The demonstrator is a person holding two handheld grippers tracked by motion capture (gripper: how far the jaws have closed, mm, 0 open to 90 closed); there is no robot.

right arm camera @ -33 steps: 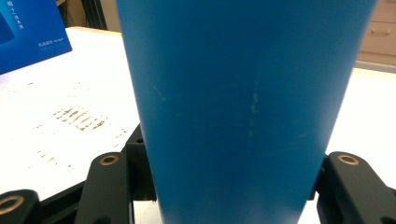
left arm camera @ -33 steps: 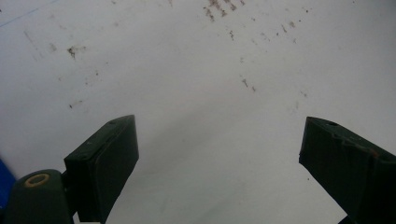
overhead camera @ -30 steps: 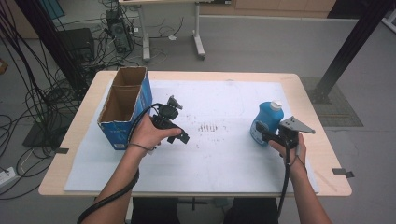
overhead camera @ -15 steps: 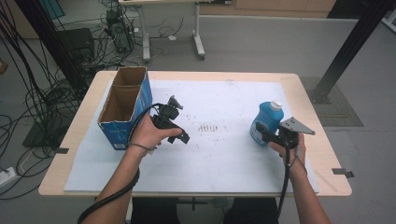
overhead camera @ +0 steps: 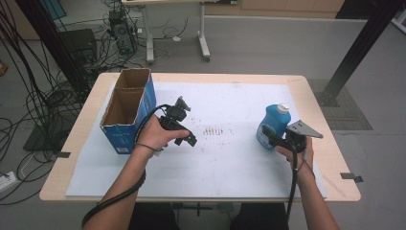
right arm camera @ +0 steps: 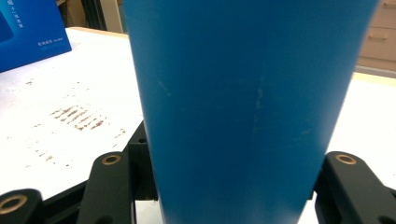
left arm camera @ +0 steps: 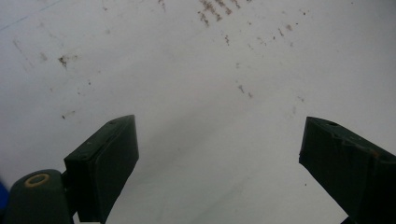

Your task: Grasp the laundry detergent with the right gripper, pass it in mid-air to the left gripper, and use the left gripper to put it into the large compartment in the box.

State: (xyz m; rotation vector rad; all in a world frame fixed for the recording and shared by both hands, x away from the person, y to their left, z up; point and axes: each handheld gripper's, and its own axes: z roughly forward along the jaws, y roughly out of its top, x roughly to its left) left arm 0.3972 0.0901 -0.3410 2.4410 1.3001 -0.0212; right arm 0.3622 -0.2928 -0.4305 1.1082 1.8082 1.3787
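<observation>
Both tools unmoved since earlier: right tool [overhead camera: 271,137] clamps blue bottle [overhead camera: 272,123]; left tool [overhead camera: 187,138] gapes empty.

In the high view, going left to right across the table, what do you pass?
cardboard box → left gripper, jaws open over the white sheet → brown smudges → blue bottle → right gripper, shut on the bottle

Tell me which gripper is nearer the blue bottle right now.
Right. The right gripper is clamped on the blue bottle; the left gripper sits open across the sheet, beside the cardboard box.
</observation>
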